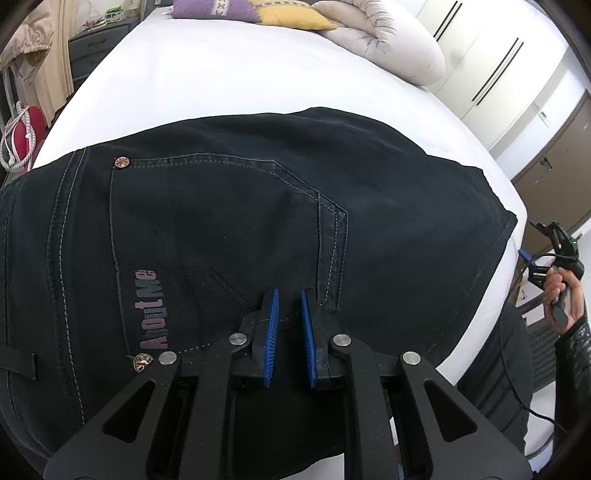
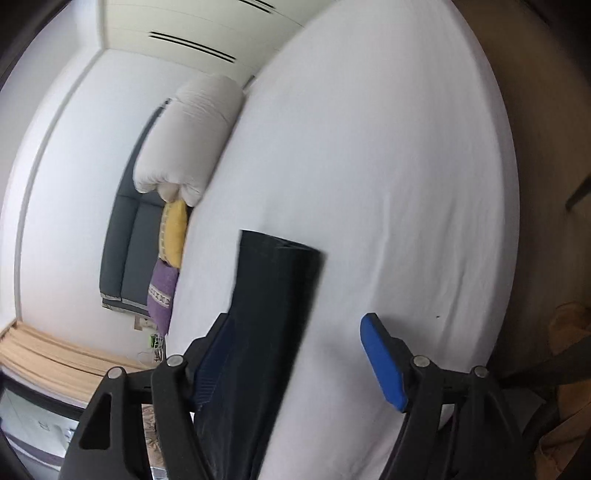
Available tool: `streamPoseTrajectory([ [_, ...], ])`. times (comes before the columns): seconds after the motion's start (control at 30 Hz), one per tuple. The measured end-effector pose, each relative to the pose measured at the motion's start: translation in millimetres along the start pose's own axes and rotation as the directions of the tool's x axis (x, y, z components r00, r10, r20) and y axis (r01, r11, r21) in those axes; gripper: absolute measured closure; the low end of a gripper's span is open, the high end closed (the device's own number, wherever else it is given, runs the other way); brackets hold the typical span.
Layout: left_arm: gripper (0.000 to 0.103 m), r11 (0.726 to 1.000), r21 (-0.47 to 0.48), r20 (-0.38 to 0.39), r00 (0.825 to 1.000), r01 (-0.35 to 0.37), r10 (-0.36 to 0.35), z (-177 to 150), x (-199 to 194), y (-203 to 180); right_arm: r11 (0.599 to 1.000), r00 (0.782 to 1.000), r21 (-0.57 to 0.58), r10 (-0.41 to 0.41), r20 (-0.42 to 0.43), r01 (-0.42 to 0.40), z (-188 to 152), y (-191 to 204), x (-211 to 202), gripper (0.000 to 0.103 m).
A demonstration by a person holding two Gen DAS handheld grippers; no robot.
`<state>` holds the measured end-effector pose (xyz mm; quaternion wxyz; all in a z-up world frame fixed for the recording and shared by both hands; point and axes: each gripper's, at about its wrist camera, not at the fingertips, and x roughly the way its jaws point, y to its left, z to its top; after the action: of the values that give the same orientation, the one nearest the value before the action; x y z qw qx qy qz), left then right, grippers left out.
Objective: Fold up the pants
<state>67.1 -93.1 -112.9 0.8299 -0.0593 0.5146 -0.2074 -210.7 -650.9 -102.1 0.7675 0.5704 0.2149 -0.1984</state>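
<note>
Dark denim pants lie folded on the white bed, back pocket with a printed logo facing up. My left gripper hovers just over the pocket near the waistband, its blue pads a narrow gap apart with nothing between them. In the right wrist view the pants appear as a dark folded strip on the bed. My right gripper is open and empty, held off the bed's edge to the right; it also shows in the left wrist view.
A rolled white duvet and purple and yellow pillows lie at the head of the bed. Wardrobe doors stand to the right. A dresser and hanging clothes stand to the left.
</note>
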Motion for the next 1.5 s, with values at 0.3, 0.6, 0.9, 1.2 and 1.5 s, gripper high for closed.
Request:
streamPoseTrajectory([
  [0.3, 0.091, 1.0, 0.006, -0.003, 1.0, -0.011, 0.011, -4.3, -2.6, 1.7, 0.999, 0.997, 0.023, 0.049, -0.064, -0.048, 15.7, -5.6, 17.0, 0.041],
  [0.6, 0.091, 1.0, 0.0, -0.004, 1.0, 0.005, -0.005, -5.0, -1.4, 5.8, 0.991, 0.993, 0.12, 0.077, -0.091, -0.066, 26.8, -18.5, 46.9, 0.086],
  [0.9, 0.091, 1.0, -0.007, -0.008, 1.0, 0.016, -0.016, -4.0, 0.3, 10.3, 0.998, 0.997, 0.033, 0.052, -0.049, -0.05, 19.5, -5.0, 46.2, 0.093],
  [1.2, 0.091, 0.998, -0.044, 0.002, 0.999, 0.034, -0.034, -3.4, -2.1, 16.3, 0.865, 0.997, -0.502, -0.05, -0.065, 0.011, -55.7, 130.1, 33.7, 0.094],
  [1.5, 0.091, 0.986, -0.097, 0.008, 0.991, 0.135, -0.135, 7.8, -17.1, 11.3, 0.313, 0.957, -0.941, -0.21, -0.201, -0.129, -298.6, 199.9, 59.4, 0.095],
])
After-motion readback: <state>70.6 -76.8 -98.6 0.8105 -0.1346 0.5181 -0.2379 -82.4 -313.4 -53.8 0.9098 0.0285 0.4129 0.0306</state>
